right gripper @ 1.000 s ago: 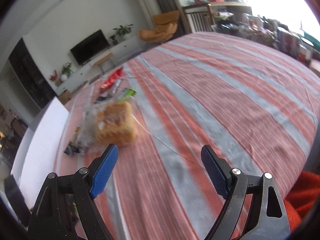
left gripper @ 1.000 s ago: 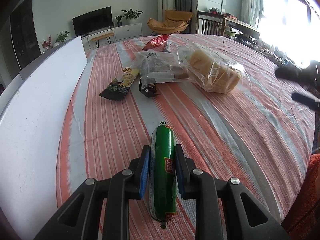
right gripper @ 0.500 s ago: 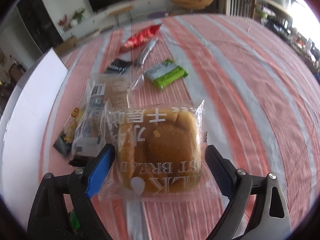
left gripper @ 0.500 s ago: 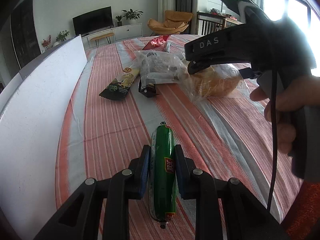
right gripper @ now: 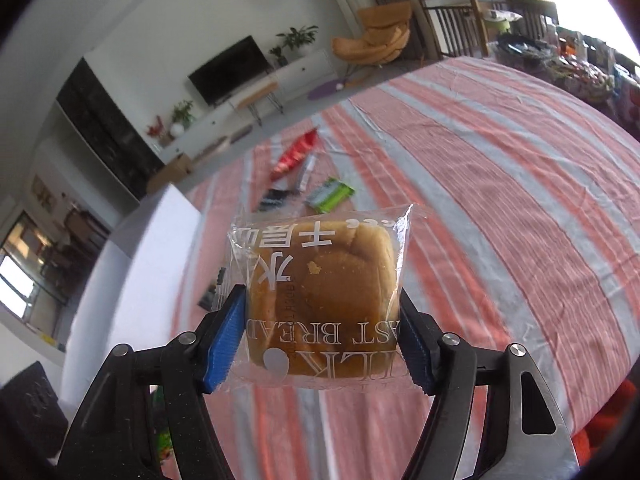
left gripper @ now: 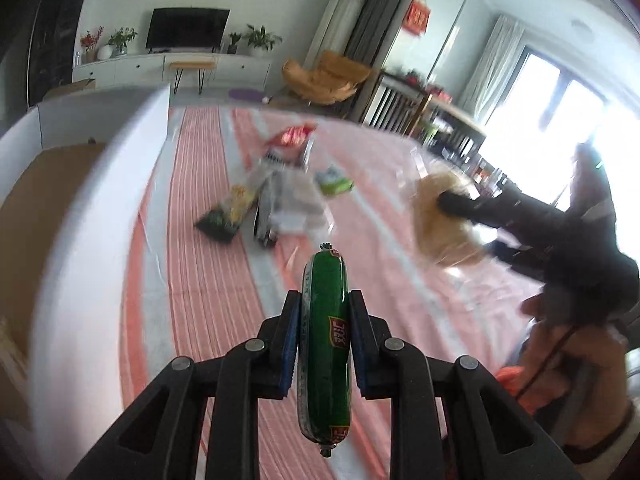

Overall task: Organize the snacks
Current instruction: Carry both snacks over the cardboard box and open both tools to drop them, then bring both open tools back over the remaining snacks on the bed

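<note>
The left tongs [left gripper: 324, 344] are clamping a green sausage [left gripper: 325, 354], holding it above the striped surface [left gripper: 208, 292], with a white box [left gripper: 92, 216] at 9 o'clock. The right tongs [right gripper: 320, 340] are gripping a bagged bread [right gripper: 324, 300] off the surface, with loose snacks [right gripper: 316, 184] lying at 12 o'clock beyond it.
</note>
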### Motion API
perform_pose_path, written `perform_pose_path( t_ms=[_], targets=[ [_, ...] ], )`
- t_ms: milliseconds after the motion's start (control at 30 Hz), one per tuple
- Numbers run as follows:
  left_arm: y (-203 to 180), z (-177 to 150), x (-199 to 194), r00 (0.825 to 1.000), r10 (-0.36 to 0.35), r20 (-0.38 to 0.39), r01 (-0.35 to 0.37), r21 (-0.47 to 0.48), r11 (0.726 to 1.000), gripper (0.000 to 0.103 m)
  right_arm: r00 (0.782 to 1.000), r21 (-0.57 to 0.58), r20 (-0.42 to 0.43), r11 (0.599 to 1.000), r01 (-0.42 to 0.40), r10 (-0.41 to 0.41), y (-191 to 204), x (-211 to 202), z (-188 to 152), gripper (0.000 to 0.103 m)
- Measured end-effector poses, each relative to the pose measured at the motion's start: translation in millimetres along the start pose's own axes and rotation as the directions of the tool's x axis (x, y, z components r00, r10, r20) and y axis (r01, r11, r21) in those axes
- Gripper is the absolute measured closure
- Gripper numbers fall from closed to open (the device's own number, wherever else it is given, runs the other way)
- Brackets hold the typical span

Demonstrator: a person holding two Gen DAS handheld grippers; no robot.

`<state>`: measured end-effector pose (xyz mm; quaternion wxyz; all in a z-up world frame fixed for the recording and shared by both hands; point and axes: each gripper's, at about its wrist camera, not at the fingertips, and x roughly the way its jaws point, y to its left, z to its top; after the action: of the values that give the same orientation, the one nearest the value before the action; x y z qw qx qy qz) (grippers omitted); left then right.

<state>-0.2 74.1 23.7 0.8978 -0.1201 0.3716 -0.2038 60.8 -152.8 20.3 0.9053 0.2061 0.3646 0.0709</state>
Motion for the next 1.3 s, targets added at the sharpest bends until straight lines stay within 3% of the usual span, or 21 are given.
perform_pose_path(
  t_ms=[100, 233, 300, 400, 467, 533, 667, 700, 733, 833, 900, 933, 967, 1067, 1167, 1267, 1300],
  targets=[
    [4, 23, -52, 0.994, 0.017, 0.105, -0.017, -0.005, 1.000, 0.080, 0.991, -0.066, 0.015, 0.989, -0.133, 0.134, 58, -18, 10, 0.031],
    [46, 40, -116, 0.961, 0.173, 0.217, -0.158, -0.086, 0.984, 0.080, 0.940, -0.183, -0.049, 0.922, -0.342, 0.339, 156, -26, 11, 0.030],
    [80, 41, -141, 0.927, 0.290, 0.238, -0.258, -0.157, 0.953, 0.080, 0.902, -0.226, -0.117, 0.873, -0.431, 0.415, 208, -17, 4, 0.030],
    [125, 37, -153, 0.839, 0.512, 0.183, -0.473, -0.220, 0.853, 0.072, 0.876, -0.298, -0.223, 0.826, -0.479, 0.427, 269, 11, -9, 0.024],
    [149, 33, -158, 0.785, 0.603, 0.142, -0.557, -0.265, 0.787, 0.029, 0.858, -0.323, -0.327, 0.807, -0.495, 0.396, 297, 31, -17, 0.023],
    [161, 29, -165, 0.758, 0.636, 0.143, -0.577, -0.305, 0.758, 0.021, 0.859, -0.342, -0.335, 0.799, -0.494, 0.388, 308, 36, -17, 0.023],
    [152, 31, -164, 0.721, 0.666, 0.192, -0.610, -0.279, 0.742, 0.020, 0.857, -0.360, -0.288, 0.781, -0.510, 0.427, 297, 26, -14, 0.018],
    [147, 33, -160, 0.717, 0.665, 0.209, -0.615, -0.259, 0.745, 0.020, 0.866, -0.361, -0.272, 0.790, -0.496, 0.420, 286, 27, -13, 0.018],
    [146, 37, -153, 0.727, 0.649, 0.226, -0.606, -0.235, 0.760, 0.020, 0.877, -0.363, -0.260, 0.801, -0.476, 0.404, 276, 30, -17, 0.018],
    [136, 46, -135, 0.791, 0.552, 0.266, -0.535, -0.139, 0.833, 0.020, 0.934, -0.375, -0.210, 0.858, -0.351, 0.290, 225, 51, -28, 0.018],
    [124, 50, -119, 0.839, 0.473, 0.270, -0.478, -0.052, 0.877, 0.020, 0.977, -0.390, -0.162, 0.901, -0.189, 0.135, 176, 71, -40, 0.018],
    [117, 52, -111, 0.852, 0.452, 0.263, -0.465, -0.014, 0.885, 0.020, 0.989, -0.392, -0.137, 0.913, -0.112, 0.063, 154, 78, -46, 0.018],
    [107, 54, -100, 0.862, 0.439, 0.253, -0.459, 0.025, 0.888, 0.020, 0.994, -0.391, -0.110, 0.920, -0.020, -0.025, 124, 84, -54, 0.018],
    [81, 61, -62, 0.883, 0.429, 0.190, -0.456, 0.134, 0.880, 0.020, 0.982, -0.343, -0.069, 0.929, 0.141, -0.175, 56, 86, -66, 0.018],
    [62, 63, -28, 0.895, 0.431, 0.113, -0.446, 0.205, 0.871, 0.020, 0.970, -0.275, -0.029, 0.935, 0.224, -0.241, 5, 75, -71, 0.018],
    [47, 54, 1, 0.916, 0.401, 0.028, -0.398, 0.207, 0.894, 0.020, 0.959, -0.219, 0.009, 0.935, 0.278, -0.283, -27, 64, -70, 0.018],
    [44, 48, 6, 0.912, 0.410, 0.016, -0.404, 0.214, 0.890, 0.020, 0.961, -0.177, -0.003, 0.946, 0.273, -0.277, -34, 67, -65, 0.018]
  ],
)
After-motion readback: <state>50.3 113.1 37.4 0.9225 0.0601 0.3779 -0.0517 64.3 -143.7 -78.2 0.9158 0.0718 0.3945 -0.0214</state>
